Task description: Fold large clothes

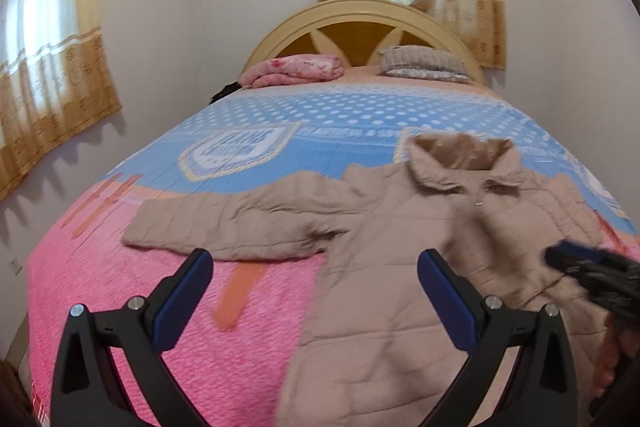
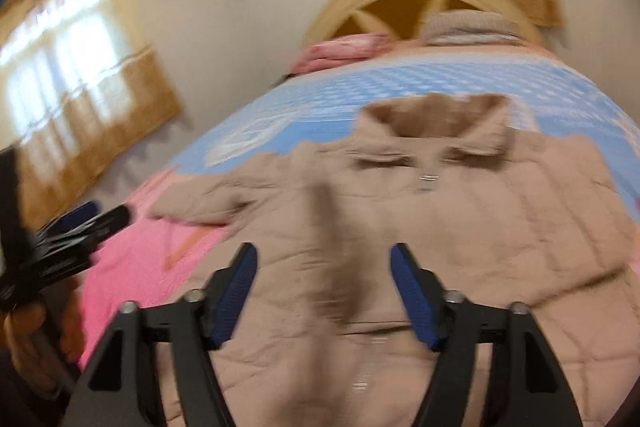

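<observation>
The tan quilted jacket [image 1: 400, 227] lies face up on the pink-and-blue bedspread [image 1: 160, 287], collar toward the headboard [image 1: 360, 23] at twelve o'clock and one sleeve [image 1: 224, 223] stretched to nine; it looks puffy, soft and light, likely to spring back, so I'd pinch it at a cuff or shoulder seam. Both the left gripper [image 1: 316, 291] and right gripper [image 2: 324, 291] hang over it spread wide, holding nothing. The left view shows that sleeve sharply, while the blurred right view shows the zip front.

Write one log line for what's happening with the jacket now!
step: fold not begun | jacket: flat on bed, sleeve out | left gripper: open, empty | right gripper: open, above jacket
</observation>
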Action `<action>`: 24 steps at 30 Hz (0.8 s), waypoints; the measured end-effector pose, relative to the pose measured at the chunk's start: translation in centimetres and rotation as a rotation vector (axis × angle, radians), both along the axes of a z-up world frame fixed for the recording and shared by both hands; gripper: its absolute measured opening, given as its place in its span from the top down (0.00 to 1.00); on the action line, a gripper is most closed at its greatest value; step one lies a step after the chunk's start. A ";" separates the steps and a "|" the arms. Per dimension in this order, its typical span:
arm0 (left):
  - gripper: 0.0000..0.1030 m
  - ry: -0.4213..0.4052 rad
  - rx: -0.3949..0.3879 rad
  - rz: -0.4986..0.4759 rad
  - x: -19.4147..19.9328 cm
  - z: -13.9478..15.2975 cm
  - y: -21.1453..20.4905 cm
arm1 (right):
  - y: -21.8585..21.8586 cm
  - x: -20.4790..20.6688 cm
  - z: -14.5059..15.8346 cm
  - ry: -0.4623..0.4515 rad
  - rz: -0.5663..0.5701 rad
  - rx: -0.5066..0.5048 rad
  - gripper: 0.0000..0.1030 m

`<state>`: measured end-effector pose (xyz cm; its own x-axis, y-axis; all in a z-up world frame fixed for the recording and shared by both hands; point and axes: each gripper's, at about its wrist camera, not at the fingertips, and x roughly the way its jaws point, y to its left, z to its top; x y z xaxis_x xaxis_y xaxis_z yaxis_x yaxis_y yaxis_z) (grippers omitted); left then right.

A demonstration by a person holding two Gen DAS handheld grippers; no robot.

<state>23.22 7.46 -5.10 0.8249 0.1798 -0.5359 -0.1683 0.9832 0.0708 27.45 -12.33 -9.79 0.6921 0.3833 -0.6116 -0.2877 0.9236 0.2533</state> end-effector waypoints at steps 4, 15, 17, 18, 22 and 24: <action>0.00 -0.031 0.009 -0.039 0.5 1.0 -2.6 | 0.5 2.3 -4.2 0.132 0.002 -0.078 0.68; 0.00 0.083 0.093 -0.062 6.9 -3.2 -7.8 | -0.1 2.2 -7.3 0.148 0.031 0.025 0.69; 0.00 0.068 0.081 -0.035 6.2 -3.6 -6.3 | -2.0 2.6 -7.8 0.170 0.007 0.131 0.69; 0.00 0.067 0.108 -0.019 5.9 -3.7 -6.0 | -2.5 2.8 -8.0 0.178 -0.006 0.153 0.69; 0.00 0.094 0.329 -0.019 4.9 -5.3 -6.8 | -1.3 2.7 -7.7 0.164 -0.002 0.093 0.69; 0.00 0.090 0.318 -0.038 4.4 -5.5 -6.9 | -1.3 2.8 -7.8 0.167 0.000 0.105 0.69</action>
<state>27.66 0.60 -10.57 0.7862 0.3197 -0.5289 -0.1110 0.9150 0.3880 30.30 -13.67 -17.57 0.5842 0.4511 -0.6747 -0.2333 0.8895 0.3928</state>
